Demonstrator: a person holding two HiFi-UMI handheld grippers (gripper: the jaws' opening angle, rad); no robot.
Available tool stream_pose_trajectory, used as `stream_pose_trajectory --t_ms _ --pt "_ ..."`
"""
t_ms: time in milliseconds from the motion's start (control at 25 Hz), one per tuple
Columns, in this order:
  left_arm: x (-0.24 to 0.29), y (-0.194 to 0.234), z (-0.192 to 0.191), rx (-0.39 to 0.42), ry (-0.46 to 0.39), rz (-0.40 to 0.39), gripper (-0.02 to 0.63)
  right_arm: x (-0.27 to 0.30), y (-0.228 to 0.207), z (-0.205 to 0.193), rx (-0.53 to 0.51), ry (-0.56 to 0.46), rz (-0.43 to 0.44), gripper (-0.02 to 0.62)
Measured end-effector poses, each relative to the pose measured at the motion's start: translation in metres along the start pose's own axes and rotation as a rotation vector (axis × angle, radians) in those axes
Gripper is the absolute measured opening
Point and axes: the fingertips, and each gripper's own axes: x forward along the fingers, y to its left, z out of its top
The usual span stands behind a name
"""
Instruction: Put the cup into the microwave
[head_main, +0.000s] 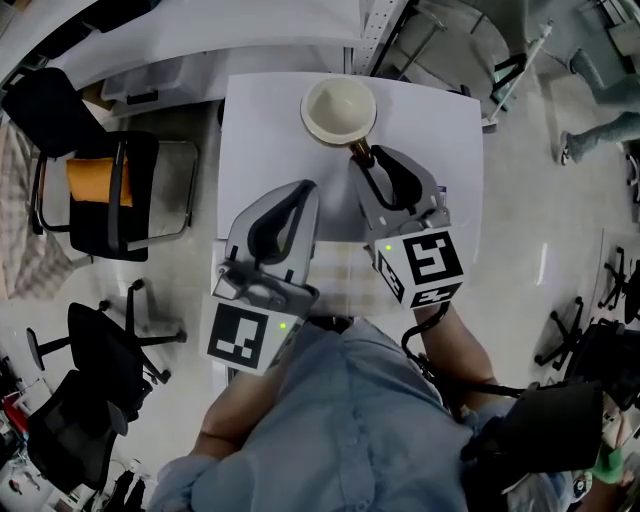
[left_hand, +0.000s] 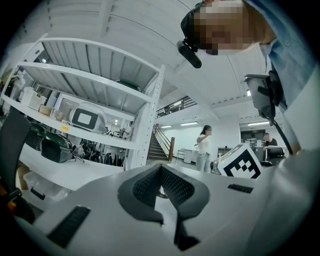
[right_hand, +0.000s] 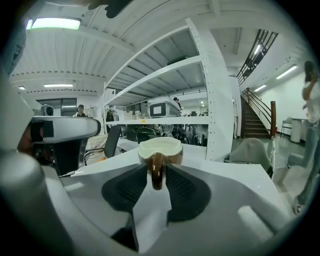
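A cream-lined cup (head_main: 339, 108) with a brown handle (head_main: 359, 150) stands upright near the far edge of the white table (head_main: 260, 130). My right gripper (head_main: 374, 160) is open, its jaws either side of the handle without pressing on it. In the right gripper view the cup (right_hand: 160, 149) sits just beyond the right gripper (right_hand: 157, 171), with the handle (right_hand: 156, 175) between the pads. My left gripper (head_main: 305, 192) hovers over the table to the left and nearer, shut and empty (left_hand: 160, 169). A white microwave-like box (left_hand: 87, 118) sits on a shelf.
White shelving (right_hand: 217, 100) rises behind the table. A black chair with an orange cushion (head_main: 98, 190) and wheeled office chairs (head_main: 100, 350) stand to the left. A person (left_hand: 204, 147) stands far off by a staircase (left_hand: 162, 145).
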Motion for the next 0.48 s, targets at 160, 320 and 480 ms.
stream_pose_trajectory --t_ms 160,320,480 --pt "0.003 0.006 -0.007 -0.018 0.010 0.006 0.005 0.005 -0.002 0.001 0.011 0.003 -0.003 0.108" --pt "0.005 0.009 -0.011 -0.032 0.012 0.006 0.005 0.008 -0.001 -0.003 -0.001 0.040 -0.006 0.091" --pt "0.005 0.011 -0.012 -0.043 0.009 0.006 0.005 0.012 0.000 -0.005 -0.008 0.082 0.001 0.091"
